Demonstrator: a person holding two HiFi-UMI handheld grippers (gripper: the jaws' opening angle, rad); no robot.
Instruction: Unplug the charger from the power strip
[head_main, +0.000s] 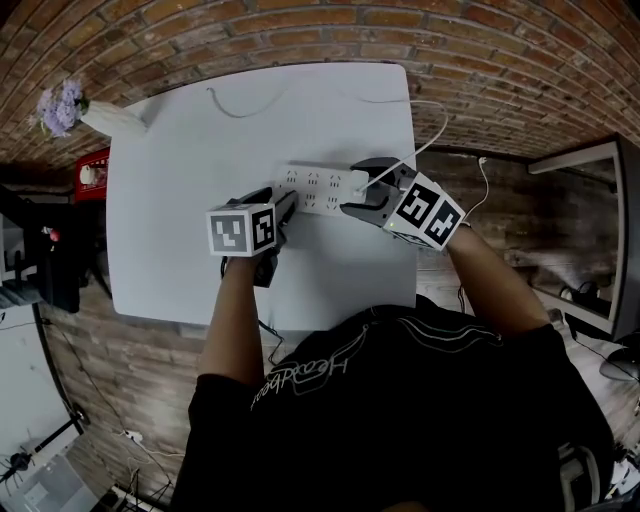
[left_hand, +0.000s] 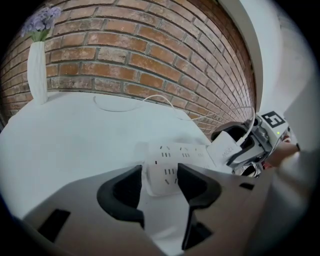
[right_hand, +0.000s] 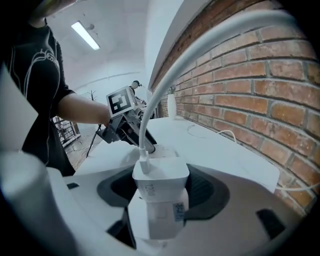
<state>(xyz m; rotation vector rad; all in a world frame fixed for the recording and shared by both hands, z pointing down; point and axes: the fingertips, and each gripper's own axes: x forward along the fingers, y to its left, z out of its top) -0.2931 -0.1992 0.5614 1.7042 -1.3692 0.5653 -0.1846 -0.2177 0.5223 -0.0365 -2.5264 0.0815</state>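
Head view: the strip (head_main: 318, 188) lies across the white counter (head_main: 190, 180), and my two tools meet it from either end. My left tool (head_main: 284, 207) pinches the strip's left end; in the left gripper view its dark jaws press on both sides of that end (left_hand: 162, 176). My right tool (head_main: 364, 192) is at the strip's right end, its jaws pressed on the charger (right_hand: 160, 176), which stands between them with its cable (right_hand: 165, 85) rising from its top. I cannot tell whether the prongs are seated in the strip.

From the charger the cable arcs away from the strip and drops over the counter's right edge (head_main: 437, 132). Beyond the strip, a loose loop of thin white cord (head_main: 238, 106) lies near the counter's far edge. Well to the left of the strip, at the far left corner, a white vase (head_main: 112, 119) holds purple flowers (head_main: 60, 105). A brick wall (head_main: 300, 30) rises behind the counter. Nothing lies on the counter between the strip and my tools.
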